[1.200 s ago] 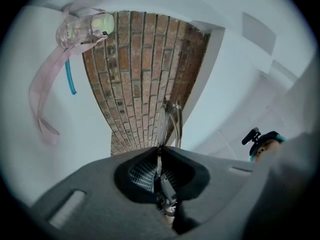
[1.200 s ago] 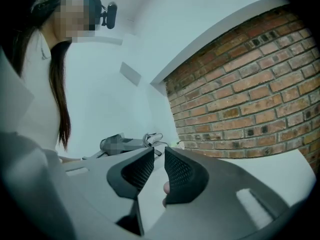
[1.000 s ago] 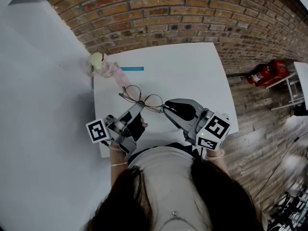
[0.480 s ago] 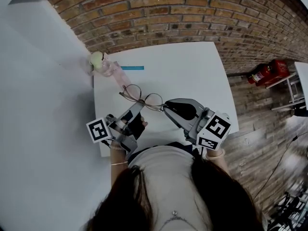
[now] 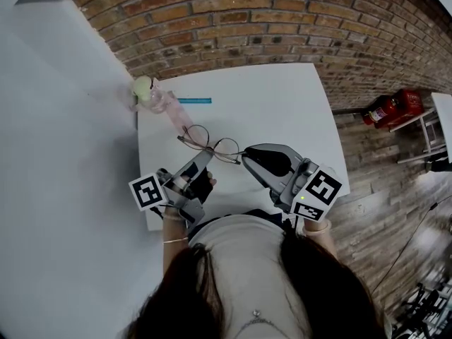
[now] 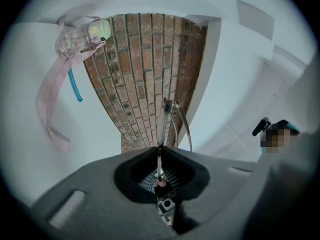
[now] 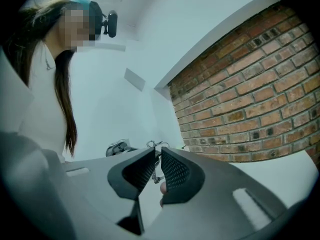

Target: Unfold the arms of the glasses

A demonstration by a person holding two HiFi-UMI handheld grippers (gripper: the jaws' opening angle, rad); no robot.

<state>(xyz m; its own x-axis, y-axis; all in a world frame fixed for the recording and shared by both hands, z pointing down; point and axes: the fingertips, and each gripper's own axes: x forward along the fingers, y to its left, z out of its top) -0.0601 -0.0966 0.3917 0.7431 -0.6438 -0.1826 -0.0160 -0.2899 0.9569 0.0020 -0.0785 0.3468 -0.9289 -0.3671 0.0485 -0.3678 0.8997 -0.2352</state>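
Observation:
Thin metal-framed round glasses [image 5: 212, 145] hang above the white table [image 5: 282, 104], held between both grippers. My left gripper [image 5: 203, 157] is shut on the frame near one lens. In the left gripper view the glasses [image 6: 170, 116] stand edge-on straight out of the closed jaws of the left gripper [image 6: 159, 151]. My right gripper [image 5: 244, 157] is shut on the thin piece at the other end of the frame. In the right gripper view the wire of the glasses [image 7: 156, 145] runs between the ribbed pads of the right gripper [image 7: 158, 155]. I cannot tell how far the arms are folded.
A clear pink bottle with a pale green cap [image 5: 157, 97] and a pink strap [image 6: 47, 99] lies at the table's far left corner, next to a teal stick [image 5: 194, 100]. A brick wall [image 5: 233, 20] runs behind the table. A red fire extinguisher [image 5: 388, 106] lies on the floor at the right.
The glasses and both grippers have shifted very slightly away from the person. Both grips are unchanged.

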